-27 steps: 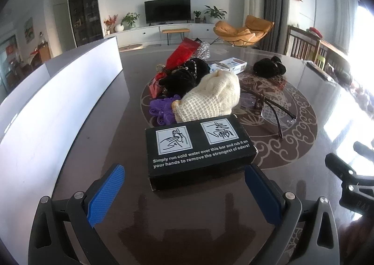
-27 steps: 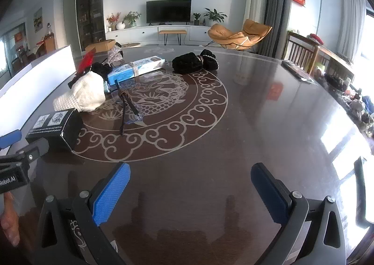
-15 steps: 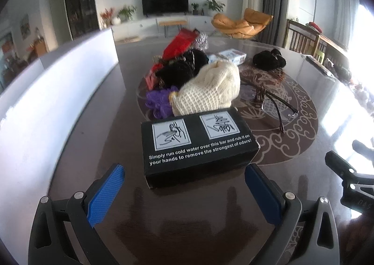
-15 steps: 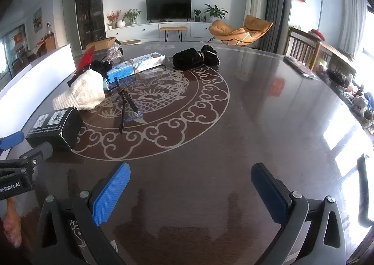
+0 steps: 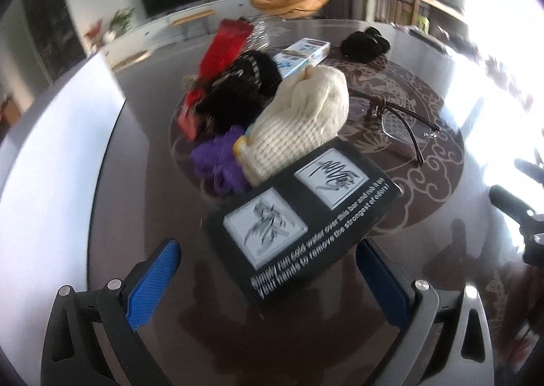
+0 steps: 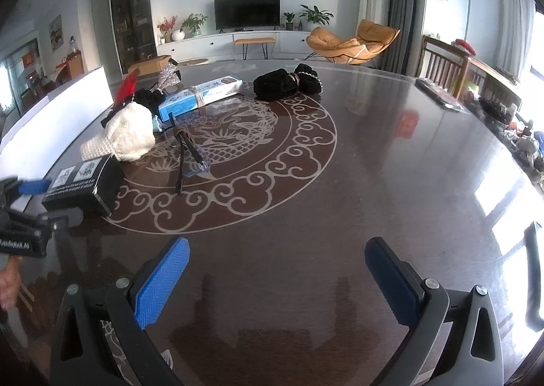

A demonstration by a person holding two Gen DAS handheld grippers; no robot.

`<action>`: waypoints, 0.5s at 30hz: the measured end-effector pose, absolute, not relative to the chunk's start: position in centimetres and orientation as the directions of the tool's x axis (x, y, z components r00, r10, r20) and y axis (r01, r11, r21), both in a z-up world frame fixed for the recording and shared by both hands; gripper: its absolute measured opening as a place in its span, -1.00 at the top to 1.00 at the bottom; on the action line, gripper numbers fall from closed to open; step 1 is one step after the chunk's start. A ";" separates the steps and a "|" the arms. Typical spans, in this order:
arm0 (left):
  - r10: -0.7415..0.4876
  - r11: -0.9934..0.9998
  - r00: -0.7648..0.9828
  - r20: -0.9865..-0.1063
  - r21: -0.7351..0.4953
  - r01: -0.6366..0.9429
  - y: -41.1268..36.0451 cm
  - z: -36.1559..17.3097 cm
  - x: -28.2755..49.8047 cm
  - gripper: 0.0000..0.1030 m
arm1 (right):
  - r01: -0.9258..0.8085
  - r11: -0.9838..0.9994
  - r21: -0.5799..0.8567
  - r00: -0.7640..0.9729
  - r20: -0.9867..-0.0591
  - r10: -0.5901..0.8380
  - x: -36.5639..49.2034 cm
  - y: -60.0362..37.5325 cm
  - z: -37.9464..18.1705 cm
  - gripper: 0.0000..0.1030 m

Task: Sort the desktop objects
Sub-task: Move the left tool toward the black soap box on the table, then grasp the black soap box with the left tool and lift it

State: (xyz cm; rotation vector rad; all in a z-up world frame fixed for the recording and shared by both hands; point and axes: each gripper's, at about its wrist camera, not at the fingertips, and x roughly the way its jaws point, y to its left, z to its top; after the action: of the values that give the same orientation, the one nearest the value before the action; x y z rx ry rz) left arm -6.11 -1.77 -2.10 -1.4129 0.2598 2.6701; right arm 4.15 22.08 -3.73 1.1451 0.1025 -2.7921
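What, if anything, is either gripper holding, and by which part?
Nothing. The left gripper stands open around the near end of the black box, pads clear of it; the right gripper is open over bare table.

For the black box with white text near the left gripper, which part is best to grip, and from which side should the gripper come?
Probably the black box across its two short ends, coming from above its near long edge. It lies flat on the table, skewed to the open left gripper, so turn the wrist to square up. The cream knitted glove crowds its far side.
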 end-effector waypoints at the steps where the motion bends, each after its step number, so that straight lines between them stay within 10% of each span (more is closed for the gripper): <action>1: 0.017 -0.975 -0.560 -0.828 0.111 -0.193 -1.5 -2.1 -6.5 -1.00 | 0.138 -0.990 -0.016 -0.706 -0.702 -0.087 4.1 22.1 -3.7 -1.00; 15: 0.225 -0.931 -0.460 -0.859 -0.051 -0.361 1.5 -2.8 -7.1 -1.00 | 0.143 -0.990 -0.013 -0.702 -0.706 -0.092 3.9 22.0 -3.9 -1.00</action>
State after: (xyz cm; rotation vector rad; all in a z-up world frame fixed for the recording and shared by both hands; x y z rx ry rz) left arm -7.11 1.46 -2.76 -1.3919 0.1973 2.4162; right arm 3.93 21.95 -3.94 1.1496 0.1012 -2.7848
